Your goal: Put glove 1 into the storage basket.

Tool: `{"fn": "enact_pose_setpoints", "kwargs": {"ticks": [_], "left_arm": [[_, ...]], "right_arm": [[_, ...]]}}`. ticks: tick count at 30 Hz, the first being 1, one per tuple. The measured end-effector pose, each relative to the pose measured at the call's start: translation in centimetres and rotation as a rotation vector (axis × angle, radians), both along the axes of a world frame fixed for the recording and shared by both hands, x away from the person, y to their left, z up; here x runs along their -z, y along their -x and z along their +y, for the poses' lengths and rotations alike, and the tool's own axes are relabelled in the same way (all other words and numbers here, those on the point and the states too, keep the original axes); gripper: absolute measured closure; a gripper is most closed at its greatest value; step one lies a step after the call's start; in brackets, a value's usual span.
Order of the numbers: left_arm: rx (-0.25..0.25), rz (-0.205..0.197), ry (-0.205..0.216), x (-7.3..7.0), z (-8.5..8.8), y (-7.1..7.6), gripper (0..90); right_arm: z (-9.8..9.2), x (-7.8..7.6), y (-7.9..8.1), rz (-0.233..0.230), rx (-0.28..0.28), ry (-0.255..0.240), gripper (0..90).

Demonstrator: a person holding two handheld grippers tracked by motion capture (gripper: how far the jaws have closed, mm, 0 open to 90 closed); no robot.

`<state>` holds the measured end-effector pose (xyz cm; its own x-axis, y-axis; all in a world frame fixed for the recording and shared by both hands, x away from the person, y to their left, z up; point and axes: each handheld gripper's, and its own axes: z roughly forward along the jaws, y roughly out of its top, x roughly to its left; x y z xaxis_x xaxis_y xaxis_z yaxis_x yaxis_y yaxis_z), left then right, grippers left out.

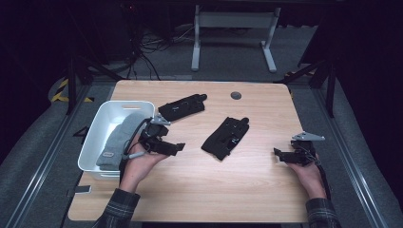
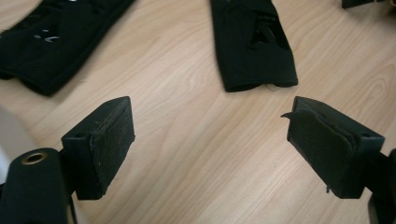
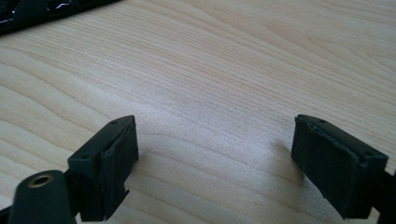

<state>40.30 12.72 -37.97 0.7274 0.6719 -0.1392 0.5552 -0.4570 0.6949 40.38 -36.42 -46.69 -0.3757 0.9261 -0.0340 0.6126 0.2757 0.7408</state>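
Bare wood lies between the two black braces (image 1: 225, 137) (image 1: 182, 107); the white bin (image 1: 95, 137) walls the left edge.

Black wrist brace (image 1: 225, 138) flat at table centre, lying diagonally, strap end toward far side. Second black brace (image 1: 182, 107) flat, diagonal, beside white bin.
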Motion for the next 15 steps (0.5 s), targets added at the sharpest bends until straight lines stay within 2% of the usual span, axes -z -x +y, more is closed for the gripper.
{"fn": "enact_pose_setpoints", "kwargs": {"ticks": [3, 5, 6, 8, 11, 12, 13, 15], "left_arm": [[0.007, -0.007, -0.013, 0.6, -0.7, 0.3, 15.7], [0.019, -0.021, -0.047, 1.2, -1.5, 0.6, 15.5], [0.032, -0.019, -0.049, 2.0, -2.2, 0.8, 15.5], [0.037, -0.021, -0.057, 2.4, -2.4, 0.9, 15.5], [0.057, -0.005, -0.080, 3.7, -2.8, 1.0, 15.3], [0.076, 0.016, -0.076, 4.8, -2.9, 0.9, 14.8], [0.076, 0.016, -0.076, 4.8, -2.9, 0.9, 14.7], [0.087, 0.015, -0.087, 5.9, -2.9, 1.0, 14.5]], "right_arm": [[0.1, 0.0, 0.0, -0.001, -0.001, -0.002, 15.2], [0.2, 0.0, 0.0, -0.003, -0.005, 0.002, 15.5], [0.2, 0.0, 0.0, -0.003, -0.005, 0.002, 15.8], [0.2, 0.0, 0.1, -0.004, -0.007, 0.005, 16.0], [0.3, 0.0, 0.1, -0.007, -0.010, 0.001, 19.1], [0.4, -0.1, 0.2, -0.008, -0.017, -0.004, 22.3], [0.4, -0.1, 0.2, -0.008, -0.017, -0.004, 22.3], [0.6, -0.3, 0.3, -0.009, -0.036, 0.017, 28.5]]}}
